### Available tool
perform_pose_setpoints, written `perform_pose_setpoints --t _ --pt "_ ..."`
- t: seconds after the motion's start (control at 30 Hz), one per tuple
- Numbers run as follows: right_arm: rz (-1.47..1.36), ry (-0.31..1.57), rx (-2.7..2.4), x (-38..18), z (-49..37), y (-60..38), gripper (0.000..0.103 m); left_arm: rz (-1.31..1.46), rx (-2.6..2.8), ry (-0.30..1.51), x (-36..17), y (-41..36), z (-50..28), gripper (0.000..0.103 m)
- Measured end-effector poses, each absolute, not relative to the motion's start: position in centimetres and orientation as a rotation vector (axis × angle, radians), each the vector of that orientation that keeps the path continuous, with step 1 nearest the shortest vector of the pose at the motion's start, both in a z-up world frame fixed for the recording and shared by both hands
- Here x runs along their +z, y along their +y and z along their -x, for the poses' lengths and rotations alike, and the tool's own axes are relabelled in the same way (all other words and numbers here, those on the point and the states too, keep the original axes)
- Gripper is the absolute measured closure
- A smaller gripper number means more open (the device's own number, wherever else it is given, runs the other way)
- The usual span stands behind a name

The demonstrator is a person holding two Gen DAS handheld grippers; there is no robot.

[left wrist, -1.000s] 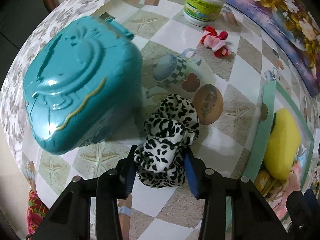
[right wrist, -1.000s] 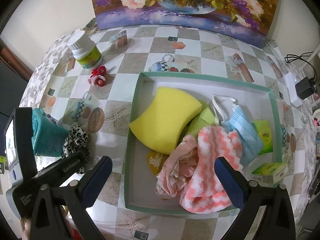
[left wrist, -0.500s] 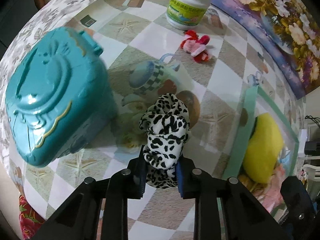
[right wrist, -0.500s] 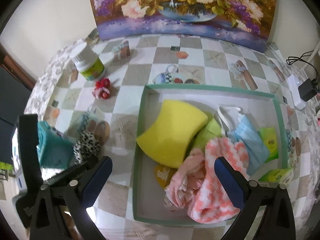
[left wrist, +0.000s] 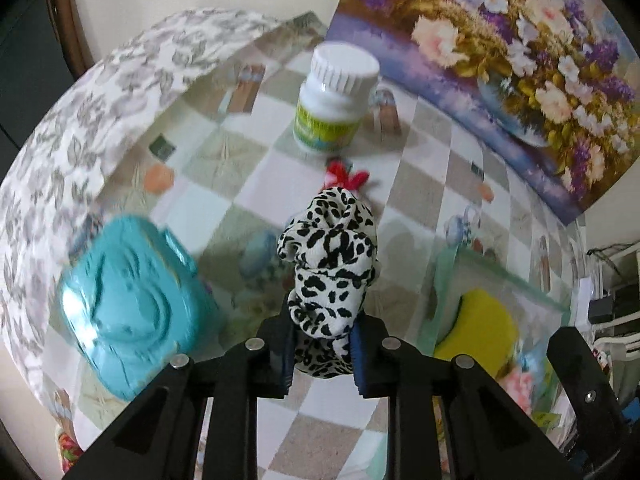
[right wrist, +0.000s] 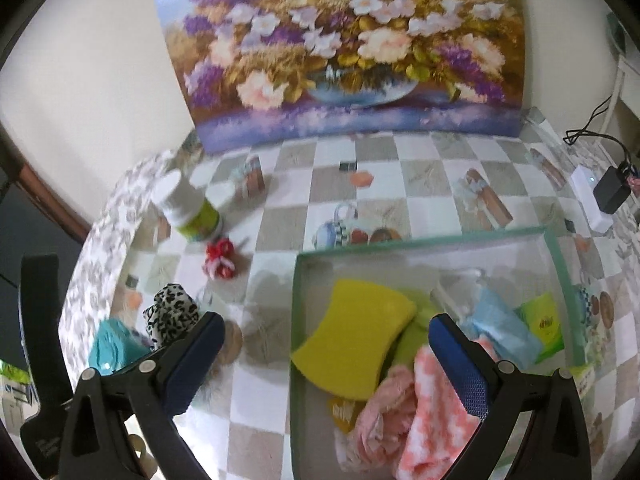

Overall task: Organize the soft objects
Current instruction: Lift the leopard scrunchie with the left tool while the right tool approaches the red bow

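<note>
The leopard scrunchie (left wrist: pixel 329 276) is clamped between the blue pads of the left gripper (left wrist: pixel 322 354), whose jaws have just been closing on it; its upper part bunches above the fingertips, over the checked table (left wrist: pixel 256 184) near the left edge. Just beside it on that side sits a teal case (left wrist: pixel 128 312). Further back lie a red and pink scrunchie (right wrist: pixel 220 259) and, near the table's rear left corner, a white bottle (left wrist: pixel 334 98). The right gripper (right wrist: pixel 326 346) hangs wide open and empty over the green tray's (right wrist: pixel 295 320) left wall. In the tray lie a yellow sponge (right wrist: pixel 356 344), pink cloths (right wrist: pixel 420 412) and a blue mask (right wrist: pixel 504 328). A flower painting (right wrist: pixel 344 48) leans along the rear edge.
</note>
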State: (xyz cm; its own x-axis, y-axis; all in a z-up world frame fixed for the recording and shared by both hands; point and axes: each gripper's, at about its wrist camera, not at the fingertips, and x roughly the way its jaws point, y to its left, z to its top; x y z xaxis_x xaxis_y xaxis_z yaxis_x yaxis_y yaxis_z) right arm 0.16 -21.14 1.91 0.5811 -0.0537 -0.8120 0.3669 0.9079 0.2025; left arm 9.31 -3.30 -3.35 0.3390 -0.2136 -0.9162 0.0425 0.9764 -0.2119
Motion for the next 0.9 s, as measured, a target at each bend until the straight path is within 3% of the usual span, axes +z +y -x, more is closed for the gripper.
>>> perform_pose_setpoints --t 0.47,0.9 --pt "-0.332 0.885 -0.157 1.2 -4.5 -18.9 0.003 0.231 -0.108 1.142 -1.4 0.3 -14.1 0.080" --pt "-0.228 0.949 -0.036 -3.6 -9.9 -13.9 0.034 0.246 -0.051 1.132 -1.5 3.3 -16.9 0.080"
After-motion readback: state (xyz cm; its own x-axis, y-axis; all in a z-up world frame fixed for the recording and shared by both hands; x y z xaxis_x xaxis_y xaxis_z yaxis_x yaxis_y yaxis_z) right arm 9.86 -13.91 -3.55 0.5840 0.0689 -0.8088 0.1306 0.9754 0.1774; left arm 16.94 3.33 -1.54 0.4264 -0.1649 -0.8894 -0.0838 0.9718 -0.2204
